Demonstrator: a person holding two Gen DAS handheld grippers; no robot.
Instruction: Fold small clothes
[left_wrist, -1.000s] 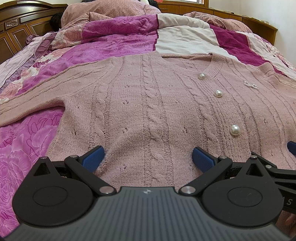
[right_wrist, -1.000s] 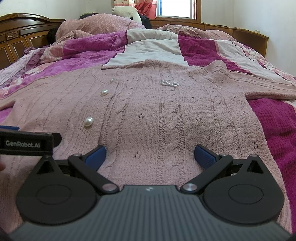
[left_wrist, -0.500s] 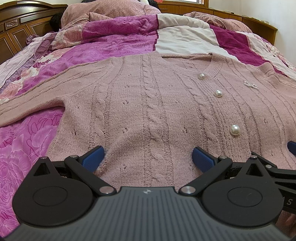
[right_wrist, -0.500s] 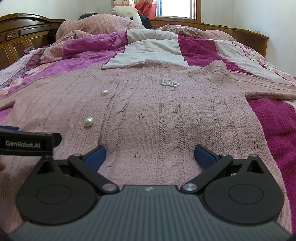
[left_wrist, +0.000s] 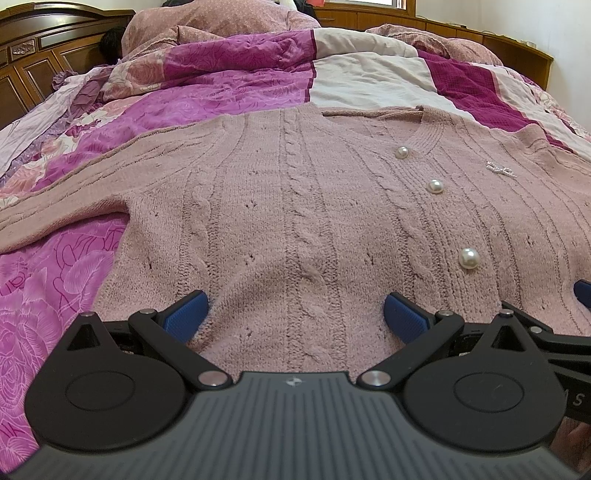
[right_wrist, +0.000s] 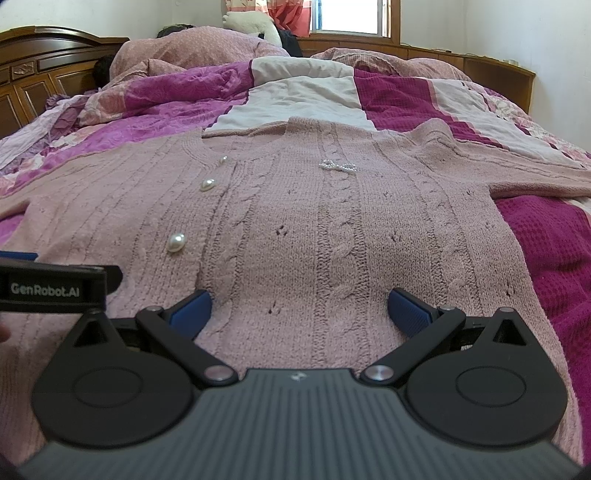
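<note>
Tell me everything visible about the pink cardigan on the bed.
The pink cardigan is a cable-knit with small eyelet holes, a ribbed V-neck, three pearl buttons and a beaded bow trim. It lies flat, front up and unfolded on the quilt, sleeves spread sideways. Both open grippers sit at its hem.

1 cardigan (left_wrist: 295, 206), spread flat on 1 bed (left_wrist: 373, 77). 3 pearl buttons: top (left_wrist: 402, 152), middle (left_wrist: 435, 186), bottom (left_wrist: 469, 258). 1 bead bow (left_wrist: 500, 170) on the chest. 2 sleeves, one out each side: (left_wrist: 55, 199), (right_wrist: 517, 166). 2 grippers: left (left_wrist: 295, 314), right (right_wrist: 300, 308), 2 blue pads each, pads spread apart. 1 headboard (right_wrist: 44, 70), 1 window (right_wrist: 351, 16), 1 plush toy (right_wrist: 255, 24).
</note>
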